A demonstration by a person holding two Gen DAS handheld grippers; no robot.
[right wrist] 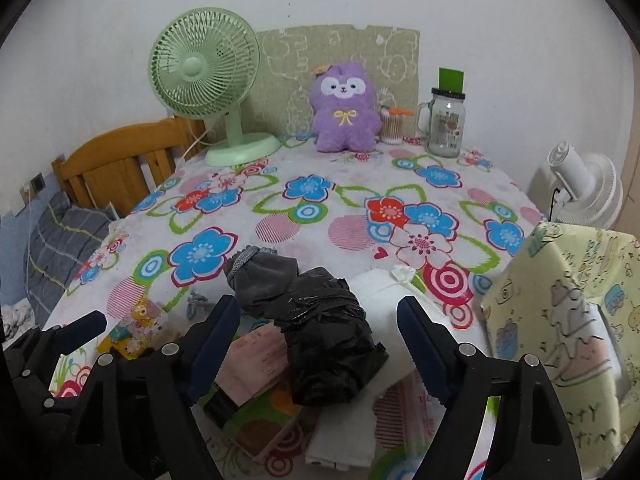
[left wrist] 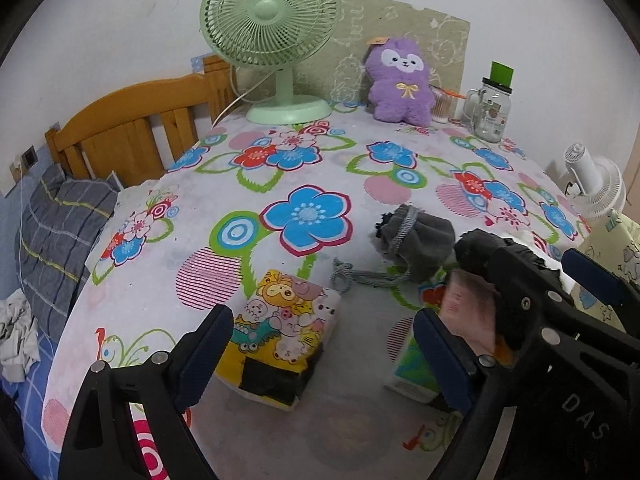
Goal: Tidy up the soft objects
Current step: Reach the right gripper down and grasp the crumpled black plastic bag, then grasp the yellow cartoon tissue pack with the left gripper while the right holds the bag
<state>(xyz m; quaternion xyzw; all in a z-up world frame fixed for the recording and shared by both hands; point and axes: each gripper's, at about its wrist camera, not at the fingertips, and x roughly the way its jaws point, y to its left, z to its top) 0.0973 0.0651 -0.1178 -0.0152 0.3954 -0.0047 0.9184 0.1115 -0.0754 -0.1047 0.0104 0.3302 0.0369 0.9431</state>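
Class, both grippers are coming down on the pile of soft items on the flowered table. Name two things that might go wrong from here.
1. The right gripper straddles a slippery black plastic bundle lying on stacked packets; closing may squeeze it out or drag the pile.
2. The left gripper hangs open over the cartoon tissue pack, close beside the other gripper, so the two could collide.

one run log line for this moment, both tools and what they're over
left tool: open, over cartoon tissue pack | right tool: open, over black plastic bundle | nothing gripped | grey pouch behind
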